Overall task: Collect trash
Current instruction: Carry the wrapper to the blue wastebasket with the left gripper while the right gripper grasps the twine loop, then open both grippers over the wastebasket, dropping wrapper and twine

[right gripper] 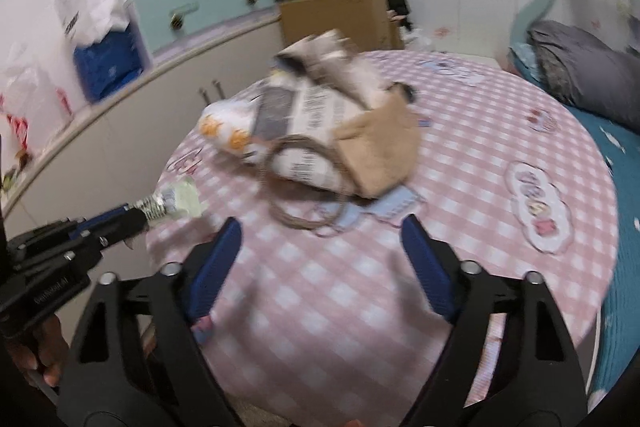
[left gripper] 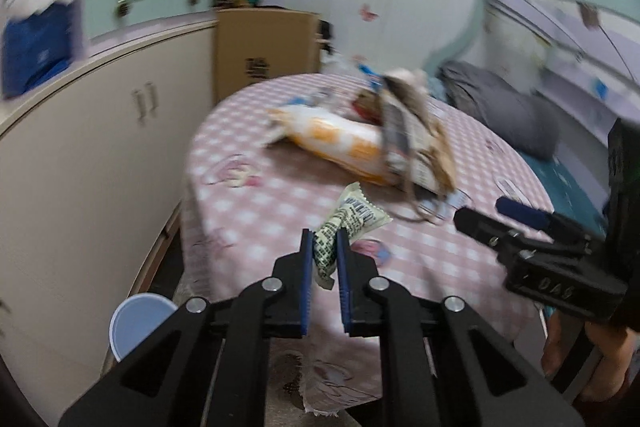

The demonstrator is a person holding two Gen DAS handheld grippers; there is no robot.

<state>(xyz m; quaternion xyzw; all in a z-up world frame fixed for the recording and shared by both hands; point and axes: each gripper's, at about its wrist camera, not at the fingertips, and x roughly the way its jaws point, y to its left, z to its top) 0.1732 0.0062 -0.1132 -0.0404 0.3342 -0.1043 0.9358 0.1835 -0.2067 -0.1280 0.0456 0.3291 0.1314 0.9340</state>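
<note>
My left gripper (left gripper: 325,239) is shut on a pale green snack wrapper (left gripper: 352,219) and holds it over the near left edge of the round table with the pink checked cloth (left gripper: 256,203). The wrapper also shows in the right wrist view (right gripper: 176,201), pinched by the left gripper (right gripper: 136,217). My right gripper (right gripper: 320,227) is open and empty above the table's near side; it also shows in the left wrist view (left gripper: 484,215). A paper bag with newsprint pattern and rope handles (right gripper: 340,131) lies on its side mid-table, next to an orange-and-white snack bag (left gripper: 340,143).
A light blue bin (left gripper: 136,327) stands on the floor below the table's left edge. A cream cabinet (left gripper: 100,155) runs along the left, a cardboard box (left gripper: 264,51) behind it. A bed with a grey pillow (right gripper: 588,67) lies at right.
</note>
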